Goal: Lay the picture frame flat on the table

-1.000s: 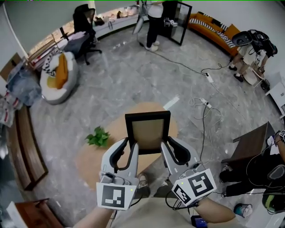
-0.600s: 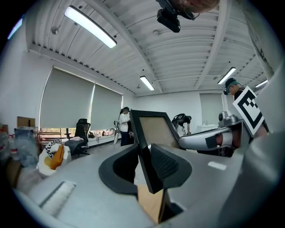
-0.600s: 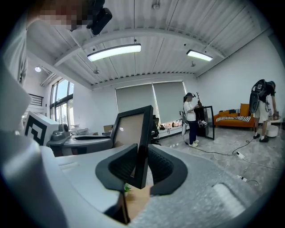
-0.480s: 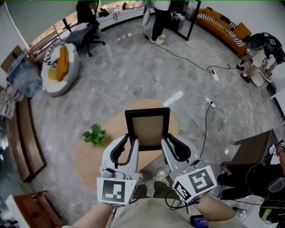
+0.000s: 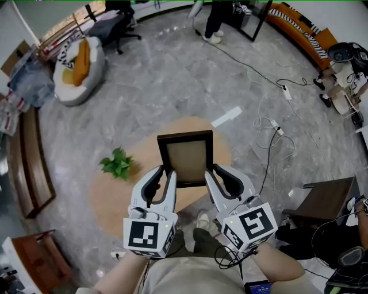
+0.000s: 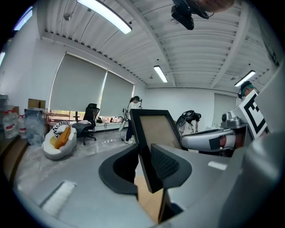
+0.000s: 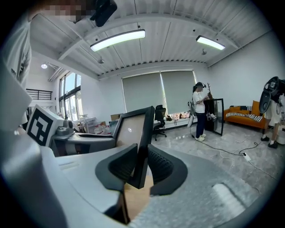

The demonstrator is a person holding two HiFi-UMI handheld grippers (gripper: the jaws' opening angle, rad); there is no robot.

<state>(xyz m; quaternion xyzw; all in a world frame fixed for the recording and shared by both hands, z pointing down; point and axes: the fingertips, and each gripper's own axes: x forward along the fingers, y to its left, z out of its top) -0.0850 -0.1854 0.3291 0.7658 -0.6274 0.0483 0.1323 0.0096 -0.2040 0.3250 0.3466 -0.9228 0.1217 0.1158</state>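
Note:
Both grippers hold the black picture frame (image 5: 185, 158) with its tan panel up over the round wooden table (image 5: 112, 201). My left gripper (image 5: 167, 175) is shut on the lower left edge of the frame, my right gripper (image 5: 209, 174) on the lower right edge. In the left gripper view the frame (image 6: 156, 129) stands upright, and the left gripper (image 6: 144, 165) clamps its edge between dark pads. In the right gripper view the frame (image 7: 132, 127) is pinched the same way by the right gripper (image 7: 140, 167). The frame's bottom edge is hidden behind the jaws.
A small green plant (image 5: 117, 163) sits on the table's left part. Cables (image 5: 270, 129) trail over the grey floor at right, beside a dark side table (image 5: 322, 198). A wooden bench (image 5: 29, 172) runs along the left, and a person (image 5: 215, 17) stands far off.
The frame and both grippers have drifted slightly left and down in the head view, and the room has slid upward. Both grips on the frame stay the same.

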